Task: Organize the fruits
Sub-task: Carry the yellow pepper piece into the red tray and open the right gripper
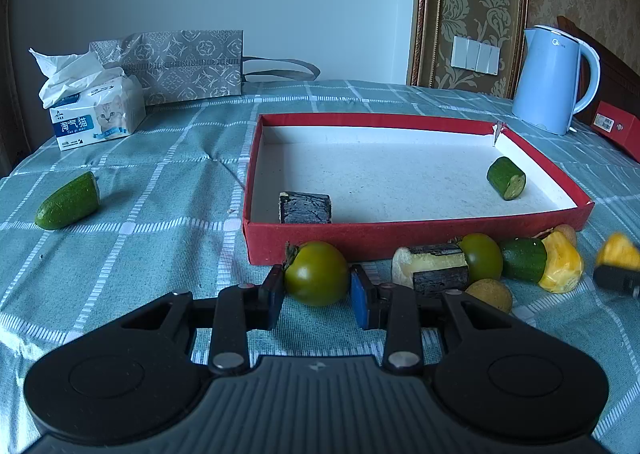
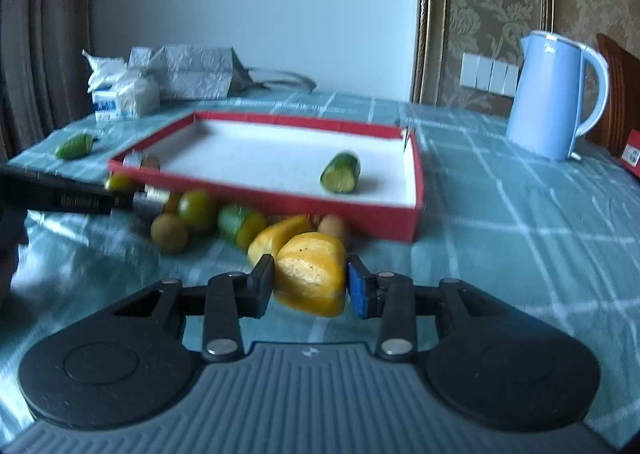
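1. The left gripper (image 1: 316, 290) grasps a green tomato (image 1: 317, 273) on both sides, just near of the red tray (image 1: 400, 239).
2. The right gripper (image 2: 310, 281) grasps a yellow fruit chunk (image 2: 312, 274).
3. Everything rests on a teal checked tablecloth (image 1: 160, 190); a blue kettle (image 1: 550, 80) stands far right.

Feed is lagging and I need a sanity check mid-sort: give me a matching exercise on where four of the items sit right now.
Things:
1. Round green tomato
2. Yellow pepper chunk
3. Short cut cucumber piece
4. Long cucumber end piece

Places:
A. Inside the red cardboard tray, near its right wall
B. Between the left gripper fingers
C. On the checked tablecloth, left of the tray
D. Between the right gripper fingers

Pairs: 1-B, 2-D, 3-A, 4-C
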A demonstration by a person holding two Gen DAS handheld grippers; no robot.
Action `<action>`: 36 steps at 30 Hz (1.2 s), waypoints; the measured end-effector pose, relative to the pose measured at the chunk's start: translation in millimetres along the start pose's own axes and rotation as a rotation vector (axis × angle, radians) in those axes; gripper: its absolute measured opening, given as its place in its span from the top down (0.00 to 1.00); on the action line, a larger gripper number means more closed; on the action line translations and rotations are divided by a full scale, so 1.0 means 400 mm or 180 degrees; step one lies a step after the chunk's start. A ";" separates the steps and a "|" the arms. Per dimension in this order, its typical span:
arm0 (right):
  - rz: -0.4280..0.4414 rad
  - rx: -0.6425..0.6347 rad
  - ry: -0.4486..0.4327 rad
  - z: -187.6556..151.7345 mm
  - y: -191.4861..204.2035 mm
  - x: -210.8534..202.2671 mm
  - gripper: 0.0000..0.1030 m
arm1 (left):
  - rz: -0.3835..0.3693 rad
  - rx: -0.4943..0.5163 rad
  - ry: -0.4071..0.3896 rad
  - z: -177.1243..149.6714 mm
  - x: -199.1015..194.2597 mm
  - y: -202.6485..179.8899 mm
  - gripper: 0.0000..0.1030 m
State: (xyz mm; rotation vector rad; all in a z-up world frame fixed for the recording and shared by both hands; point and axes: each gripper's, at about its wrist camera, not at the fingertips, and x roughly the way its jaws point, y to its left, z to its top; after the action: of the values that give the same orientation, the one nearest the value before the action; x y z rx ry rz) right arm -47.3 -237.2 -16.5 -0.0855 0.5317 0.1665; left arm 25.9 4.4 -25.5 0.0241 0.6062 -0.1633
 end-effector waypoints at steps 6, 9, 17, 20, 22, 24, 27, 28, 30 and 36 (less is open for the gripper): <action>-0.0063 0.0003 -0.0110 0.046 -0.008 0.009 0.65 | -0.0001 -0.0001 0.0000 0.000 0.002 0.001 0.68; -0.0081 -0.0010 -0.0148 0.062 -0.007 0.014 0.65 | 0.0002 0.0002 0.0000 0.000 0.002 0.001 0.67; -0.0052 -0.0075 -0.0217 0.106 0.017 0.040 0.65 | 0.0002 0.0002 0.0000 0.000 0.000 -0.001 0.68; -0.0026 -0.0095 -0.0247 0.125 0.030 0.053 0.65 | 0.0000 0.0000 0.0000 0.000 0.000 -0.001 0.67; -0.0013 -0.0114 -0.0249 0.138 0.038 0.067 0.65 | 0.0002 0.0002 0.0000 0.000 0.000 -0.001 0.67; 0.0000 -0.0123 -0.0243 0.153 0.043 0.085 0.65 | 0.0001 0.0001 0.0000 0.000 0.000 0.000 0.67; -0.0008 -0.0136 -0.0210 0.179 0.052 0.122 0.65 | 0.0002 0.0002 0.0000 0.000 0.000 -0.001 0.67; -0.0010 -0.0143 -0.0178 0.190 0.054 0.140 0.65 | 0.0002 0.0002 0.0000 0.000 0.000 -0.001 0.67; 0.0000 -0.0126 -0.0106 0.207 0.055 0.175 0.65 | 0.0003 0.0003 0.0000 0.000 0.000 -0.001 0.67; -0.0031 -0.0174 0.0160 0.238 0.067 0.287 0.65 | 0.0003 0.0006 0.0000 0.000 0.003 0.000 0.67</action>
State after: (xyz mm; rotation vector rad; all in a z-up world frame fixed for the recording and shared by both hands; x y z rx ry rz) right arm 92.7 -183.6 5.7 -0.1458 0.5770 0.1698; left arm 27.1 4.1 -26.2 0.0263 0.6062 -0.1629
